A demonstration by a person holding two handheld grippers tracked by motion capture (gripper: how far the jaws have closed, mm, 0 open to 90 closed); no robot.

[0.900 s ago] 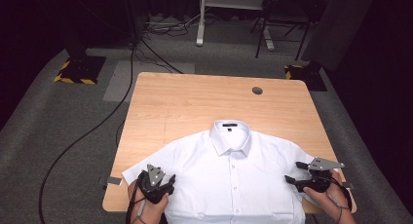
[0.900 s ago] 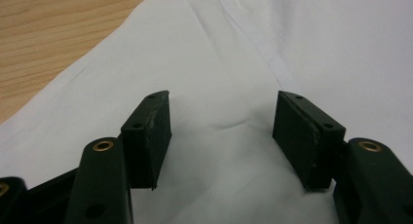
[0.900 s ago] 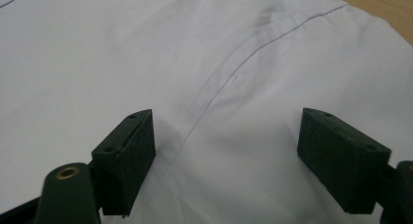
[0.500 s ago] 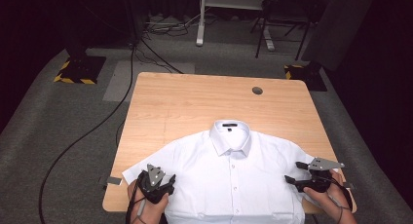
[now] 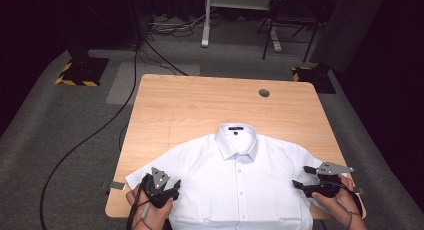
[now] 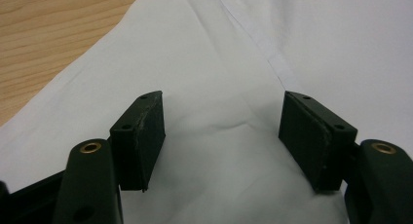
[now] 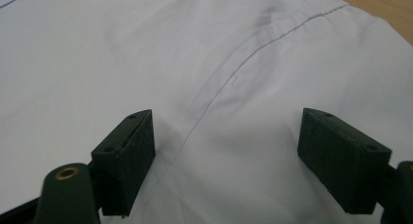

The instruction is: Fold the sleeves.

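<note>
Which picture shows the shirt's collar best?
The high view: the whole white shirt lies flat with its collar at the top. The left gripper view and right gripper view show plain cloth and seams close up.

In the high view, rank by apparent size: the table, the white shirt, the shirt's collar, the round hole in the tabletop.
1. Table
2. White shirt
3. Collar
4. Round hole

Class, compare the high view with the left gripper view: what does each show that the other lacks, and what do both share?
High view alone: the whole table with its round hole, the shirt's collar, the right gripper and the carpeted floor.
Left gripper view alone: the inner faces of the left gripper, jaws apart, and a sleeve seam up close.
Both: the white shirt on wood.
</note>
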